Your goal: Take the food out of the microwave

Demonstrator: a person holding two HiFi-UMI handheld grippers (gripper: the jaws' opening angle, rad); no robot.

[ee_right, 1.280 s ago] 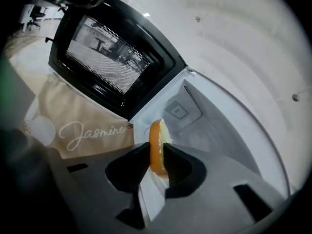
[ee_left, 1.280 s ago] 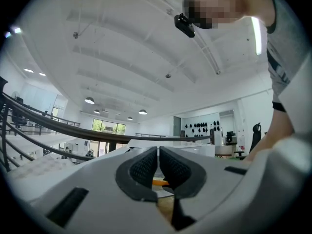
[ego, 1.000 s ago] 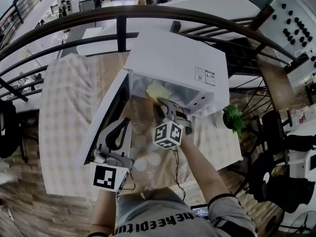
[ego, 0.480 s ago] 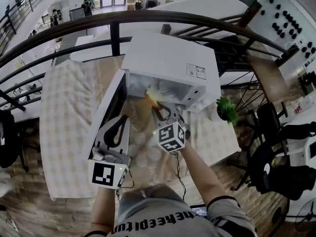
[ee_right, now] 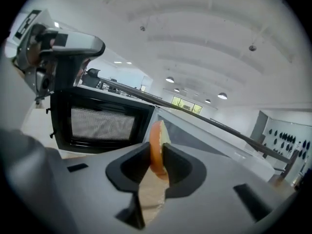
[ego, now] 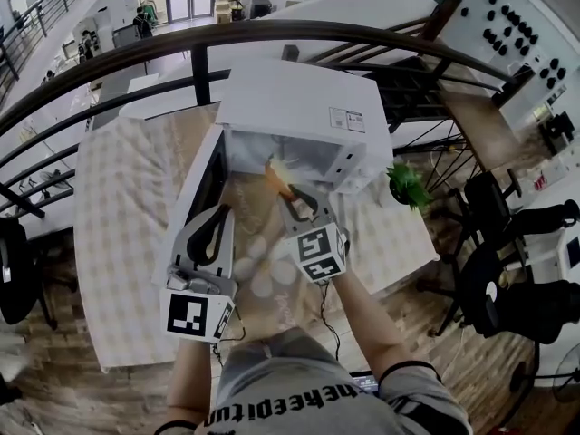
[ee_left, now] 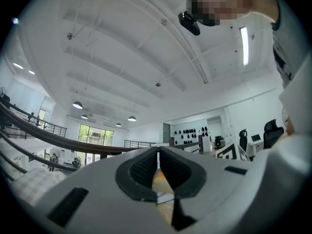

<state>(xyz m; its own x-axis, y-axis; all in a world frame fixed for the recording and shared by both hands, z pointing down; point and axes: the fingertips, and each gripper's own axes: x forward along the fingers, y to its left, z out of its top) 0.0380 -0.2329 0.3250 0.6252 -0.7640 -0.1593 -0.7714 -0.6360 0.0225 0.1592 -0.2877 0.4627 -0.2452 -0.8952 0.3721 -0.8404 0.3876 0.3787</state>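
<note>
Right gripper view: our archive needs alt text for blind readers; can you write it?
The right gripper is shut on an orange-rimmed slice of food, held on edge between its jaws. Behind it at left stands the microwave door with its mesh window, under a white ceiling.

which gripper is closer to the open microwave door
Left. The left gripper is just beside the open microwave door; the right gripper is farther right, in front of the opening, gripping the orange food.
</note>
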